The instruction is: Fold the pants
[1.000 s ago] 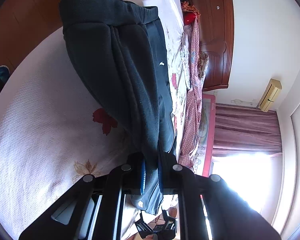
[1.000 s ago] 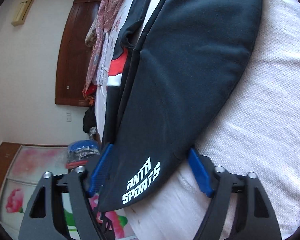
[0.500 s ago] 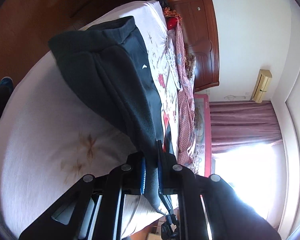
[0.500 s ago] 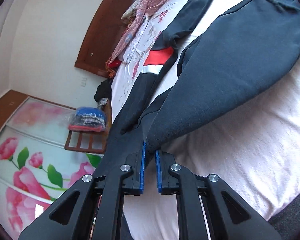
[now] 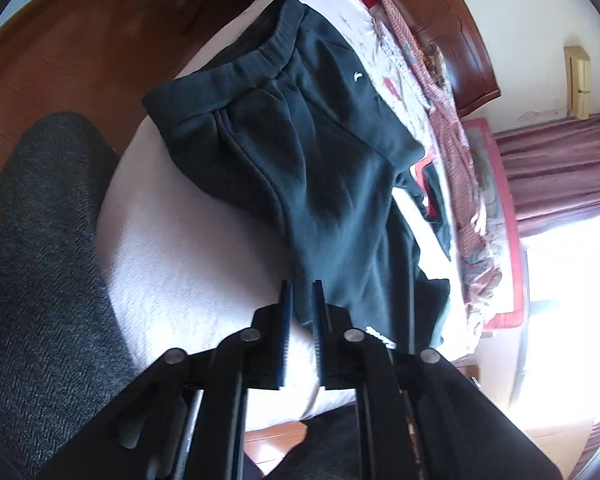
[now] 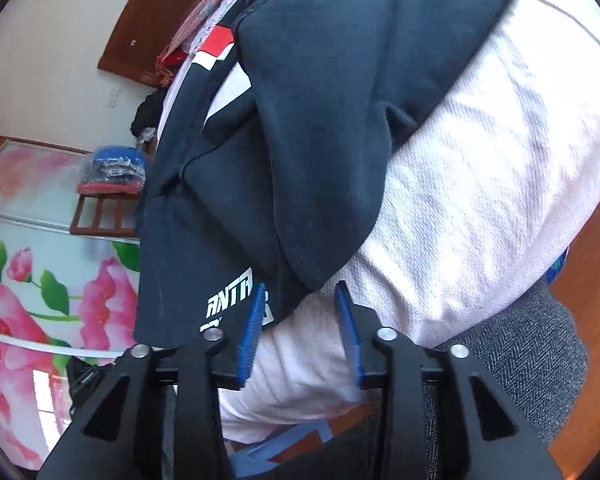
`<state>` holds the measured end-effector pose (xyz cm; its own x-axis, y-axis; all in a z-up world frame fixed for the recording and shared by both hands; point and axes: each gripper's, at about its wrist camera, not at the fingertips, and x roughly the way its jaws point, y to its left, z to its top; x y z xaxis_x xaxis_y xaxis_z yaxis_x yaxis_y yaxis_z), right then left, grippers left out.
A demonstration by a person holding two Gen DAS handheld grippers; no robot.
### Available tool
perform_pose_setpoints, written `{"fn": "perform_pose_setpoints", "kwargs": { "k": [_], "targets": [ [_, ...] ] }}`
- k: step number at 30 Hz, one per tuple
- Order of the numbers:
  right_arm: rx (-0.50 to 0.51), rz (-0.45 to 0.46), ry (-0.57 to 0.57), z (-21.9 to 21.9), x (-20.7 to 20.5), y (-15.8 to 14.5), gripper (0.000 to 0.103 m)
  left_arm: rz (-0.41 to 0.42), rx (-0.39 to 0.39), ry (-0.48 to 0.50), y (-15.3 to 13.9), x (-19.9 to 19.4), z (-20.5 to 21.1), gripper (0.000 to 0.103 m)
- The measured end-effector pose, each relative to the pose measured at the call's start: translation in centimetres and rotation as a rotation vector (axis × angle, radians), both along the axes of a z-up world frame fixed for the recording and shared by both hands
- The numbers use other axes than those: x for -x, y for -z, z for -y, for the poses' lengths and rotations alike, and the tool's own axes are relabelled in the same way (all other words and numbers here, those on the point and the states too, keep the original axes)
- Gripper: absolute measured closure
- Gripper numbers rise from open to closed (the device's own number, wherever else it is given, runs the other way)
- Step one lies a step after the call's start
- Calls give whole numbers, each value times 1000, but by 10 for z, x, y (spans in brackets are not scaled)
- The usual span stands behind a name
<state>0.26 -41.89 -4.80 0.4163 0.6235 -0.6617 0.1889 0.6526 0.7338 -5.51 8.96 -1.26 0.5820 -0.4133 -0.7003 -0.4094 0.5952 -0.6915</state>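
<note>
Right wrist, pants (image 6: 340, 100) beyond opening hand-held gripper (image 6: 300, 300)

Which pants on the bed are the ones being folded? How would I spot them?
Find the big bed with the pale pink cover. The pants are the plain dark ones lying nearest its edge, with a tiny white logo by the waistband. The dark garment beside them has red and white patches; these don't.
</note>
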Motion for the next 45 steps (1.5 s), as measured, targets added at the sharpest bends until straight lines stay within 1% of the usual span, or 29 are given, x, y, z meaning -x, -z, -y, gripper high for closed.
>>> {"fn": "perform_pose_setpoints", "kwargs": {
  "k": [1, 2, 3, 4, 5, 6, 8, 10, 12, 14, 17, 18, 21, 22, 24, 25, 27, 28, 30, 31, 33, 35, 37, 39, 41, 42, 43, 44, 45],
  "targets": [
    [-28, 24, 39, 10, 4, -4, 63, 18, -8, 13, -4, -2, 2, 73],
    [-49, 52, 79, 22, 6, -9, 63, 41, -29, 27, -10, -2, 6, 55],
    [-53, 81, 128, 35, 9, -15, 63, 66, -66, 38, -18, -2, 11, 40],
    [-32, 104, 197, 52, 9, -21, 61, 92, -97, 55, -25, -7, 15, 32],
    [4, 107, 279, 70, 9, -25, 57, 119, -120, 94, -30, -5, 24, 16],
    [35, 94, 367, 91, 7, -27, 56, 135, -145, 146, -35, -9, 35, 4],
    [45, 77, 497, 125, 0, -26, 56, 149, -185, 253, -40, -13, 54, 3],
    [109, 69, 585, 150, -12, -28, 56, 141, -212, 360, -43, -16, 71, 2],
    [175, 64, 622, 165, -27, -30, 56, 126, -247, 433, -44, -13, 84, 2],
    [180, 66, 638, 174, -45, -34, 56, 124, -264, 462, -48, -7, 96, 2],
    [221, 47, 639, 174, -65, -35, 56, 104, -265, 453, -45, -3, 92, 2],
    [259, 20, 642, 174, -70, -35, 56, 94, -261, 445, -43, -3, 90, 2],
    [316, -13, 650, 175, -82, -29, 56, 60, -249, 426, -32, -11, 96, 2],
    [345, -30, 644, 174, -85, -25, 56, 50, -248, 424, -28, -12, 97, 2],
    [375, -27, 587, 168, -98, -19, 56, 38, -245, 425, -21, -18, 100, 2],
    [435, -20, 569, 162, -100, -22, 66, 32, -245, 425, -19, -19, 100, 2],
    [470, 16, 511, 156, -107, -28, 97, 22, -243, 426, -17, -20, 101, 2],
    [502, 44, 495, 151, -106, -37, 97, 18, -242, 424, -17, -20, 101, 2],
    [593, 138, 460, 141, -102, -63, 97, 12, -238, 420, -16, -20, 100, 2],
    [640, 179, 468, 140, -96, -77, 97, 6, -236, 417, -15, -20, 99, 2],
    [681, 226, 533, 152, -81, -96, 97, -4, -227, 416, -15, -19, 98, 2],
    [679, 237, 609, 177, -66, -100, 97, -6, -225, 418, -13, -20, 99, 2],
    [693, 163, 647, 202, -59, -82, 97, -8, -222, 421, -13, -21, 99, 2],
    [683, 49, 645, 220, -58, -48, 97, -16, -220, 425, -11, -22, 100, 2],
    [714, -55, 612, 224, -61, -15, 85, -26, -215, 427, -9, -22, 101, 2],
    [732, -64, 634, 223, -60, -8, 70, -33, -216, 426, -8, -23, 101, 2],
    [757, -50, 677, 221, -54, -11, 54, -37, -217, 425, -7, -23, 101, 2],
    [804, -72, 720, 220, -50, -16, 46, -38, -217, 421, -7, -23, 100, 2],
    [863, -95, 758, 215, -46, -23, 43, -40, -216, 418, -7, -24, 99, 2]
  ]
}}
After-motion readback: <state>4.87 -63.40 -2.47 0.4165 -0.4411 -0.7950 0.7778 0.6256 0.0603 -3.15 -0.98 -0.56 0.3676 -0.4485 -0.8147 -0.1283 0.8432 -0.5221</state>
